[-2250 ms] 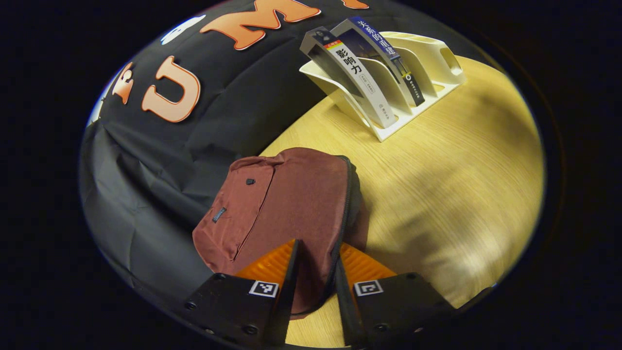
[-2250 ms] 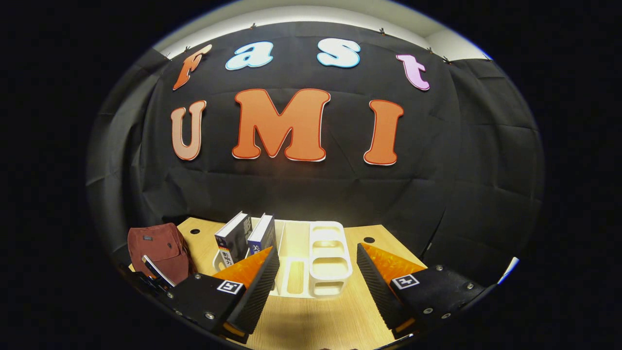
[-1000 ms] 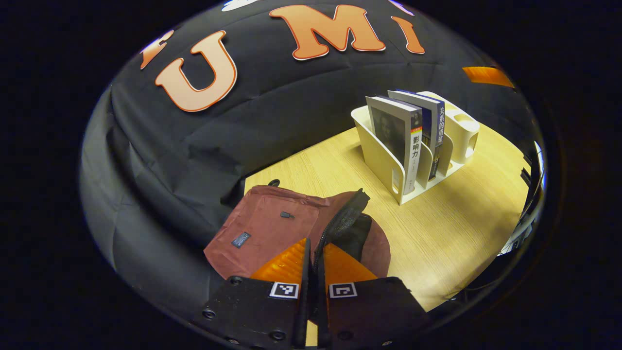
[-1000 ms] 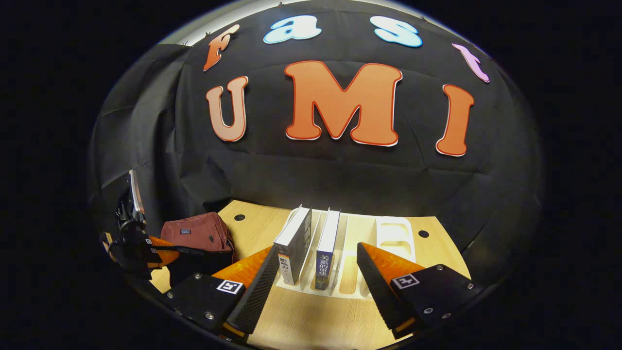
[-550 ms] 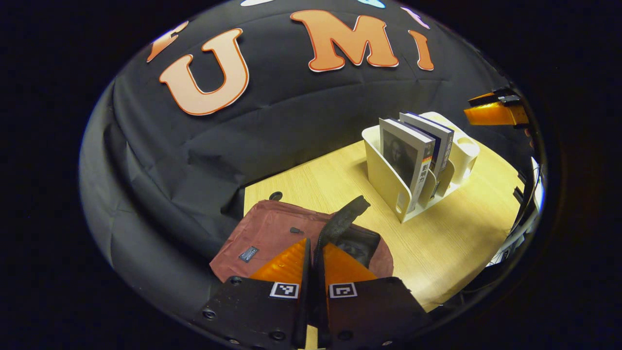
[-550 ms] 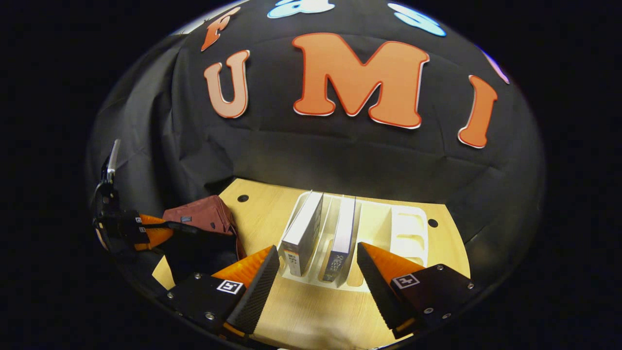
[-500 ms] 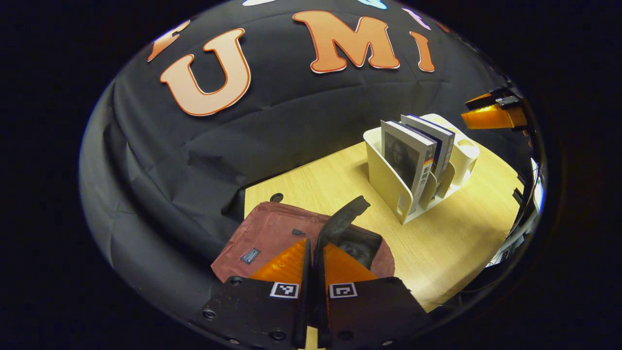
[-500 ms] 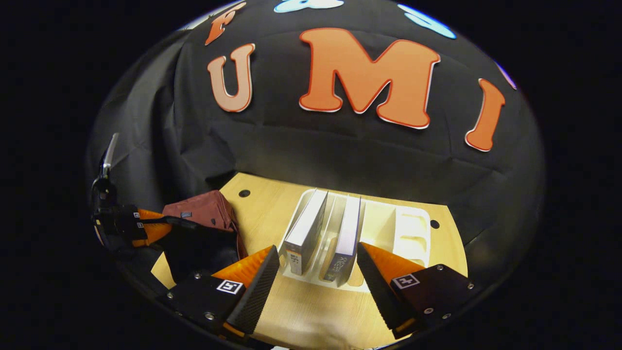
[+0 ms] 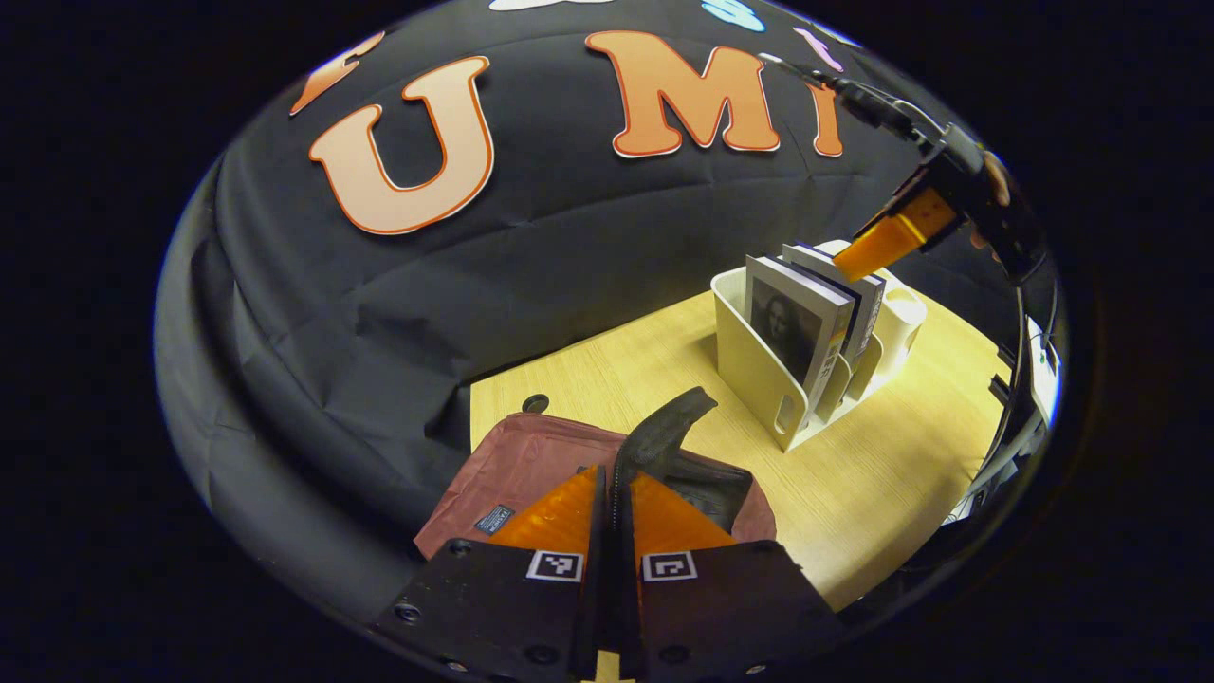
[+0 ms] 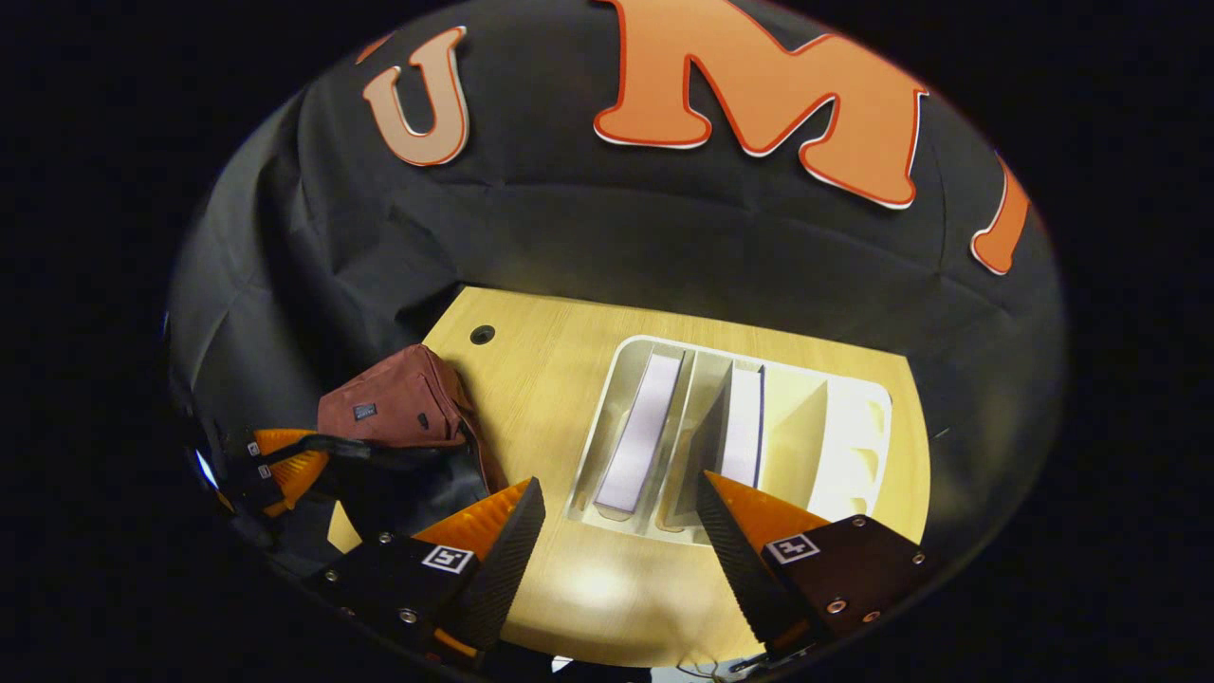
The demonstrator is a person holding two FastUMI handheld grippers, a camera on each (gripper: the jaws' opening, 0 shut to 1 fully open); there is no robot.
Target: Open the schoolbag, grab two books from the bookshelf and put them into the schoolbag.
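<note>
My left gripper [image 9: 614, 493] is pressed together on the black zipper edge [image 9: 664, 432] of the dark red fabric schoolbag [image 9: 531, 465] on the wooden table [image 9: 882, 474]. My right gripper [image 10: 616, 531] is spread wide above two books [image 10: 640, 444] standing in the cream plastic bookshelf [image 10: 854, 446].

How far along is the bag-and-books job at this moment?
Done: the schoolbag is open, its flap lifted by the shut left gripper. In hand: the right gripper, jaws open, hovers above the bookshelf holding nothing. Left: both books stand in their slots; each must be grabbed and put in the bag.
</note>
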